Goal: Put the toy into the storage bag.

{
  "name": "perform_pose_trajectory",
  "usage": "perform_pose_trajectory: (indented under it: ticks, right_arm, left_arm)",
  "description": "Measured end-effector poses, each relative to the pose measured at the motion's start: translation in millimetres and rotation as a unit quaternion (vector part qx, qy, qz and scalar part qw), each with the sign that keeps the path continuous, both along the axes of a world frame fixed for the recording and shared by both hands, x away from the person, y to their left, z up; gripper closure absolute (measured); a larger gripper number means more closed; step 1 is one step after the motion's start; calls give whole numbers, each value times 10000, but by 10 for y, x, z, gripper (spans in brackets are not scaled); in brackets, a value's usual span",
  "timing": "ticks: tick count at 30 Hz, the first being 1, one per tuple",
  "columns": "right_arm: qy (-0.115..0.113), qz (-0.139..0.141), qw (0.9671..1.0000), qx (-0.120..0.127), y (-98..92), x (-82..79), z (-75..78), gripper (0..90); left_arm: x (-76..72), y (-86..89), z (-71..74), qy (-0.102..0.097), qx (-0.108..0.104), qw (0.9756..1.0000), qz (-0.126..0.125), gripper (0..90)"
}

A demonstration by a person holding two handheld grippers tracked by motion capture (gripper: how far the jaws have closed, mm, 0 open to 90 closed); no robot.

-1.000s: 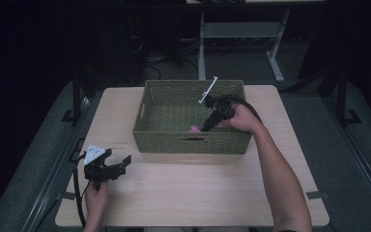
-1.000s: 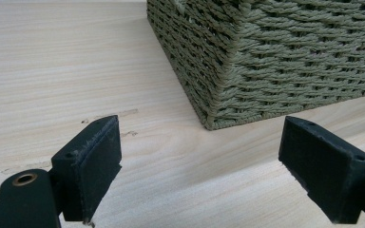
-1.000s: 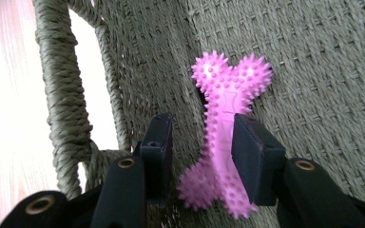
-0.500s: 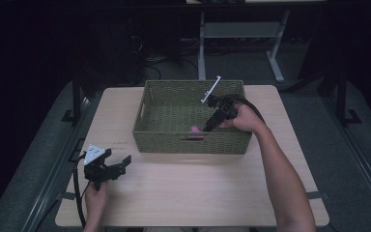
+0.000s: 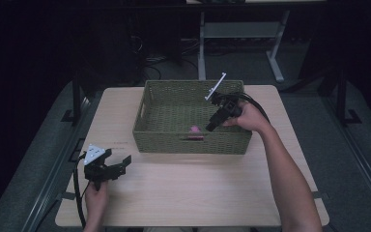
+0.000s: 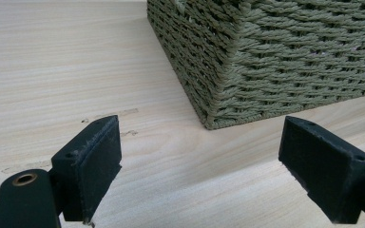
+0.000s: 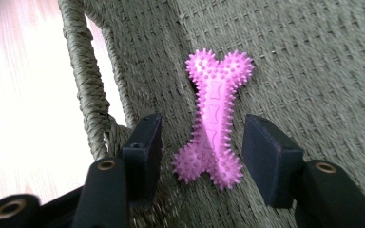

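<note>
A pink spiked bone toy lies on the floor of the woven basket, by its near wall, so the drop looks done and only the withdrawal remains. The right gripper straddles the toy, its jaws just opening and clear of it. The left gripper rests wide open and empty over the worktop.

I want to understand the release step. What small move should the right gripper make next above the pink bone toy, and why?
Probably lift the right gripper straight up out of the basket. Its jaws have just been opening, and the pink bone toy lies on the basket floor between them with a gap on each side, so it looks released. A straight lift should avoid brushing it or the woven wall nearby.
</note>
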State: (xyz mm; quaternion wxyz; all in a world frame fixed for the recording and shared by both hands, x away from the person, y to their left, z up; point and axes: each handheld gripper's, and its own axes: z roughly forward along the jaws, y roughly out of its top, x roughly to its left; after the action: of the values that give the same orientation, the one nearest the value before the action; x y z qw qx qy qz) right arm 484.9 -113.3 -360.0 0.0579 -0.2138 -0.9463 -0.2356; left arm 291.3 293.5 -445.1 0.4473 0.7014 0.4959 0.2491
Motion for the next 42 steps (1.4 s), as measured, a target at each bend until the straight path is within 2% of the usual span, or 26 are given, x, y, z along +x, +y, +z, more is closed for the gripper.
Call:
perform_pose_trajectory:
  ticks: [9, 26, 42]
  right_arm:
    - [-119, -31, 9999, 25, -50, -52, 119, 444]
    - [-255, -85, 9993, 243, -101, -167, 316, 392]
    - [-405, -76, 9986, 322, -179, -354, 464, 320]
  left_arm:
    - [4, 2, -2, 17, 32, 10000, 3, 137]
    - [8, -14, -8, 32, 48, 10000, -24, 137]
    - [6, -15, -6, 36, 72, 10000, -34, 137]
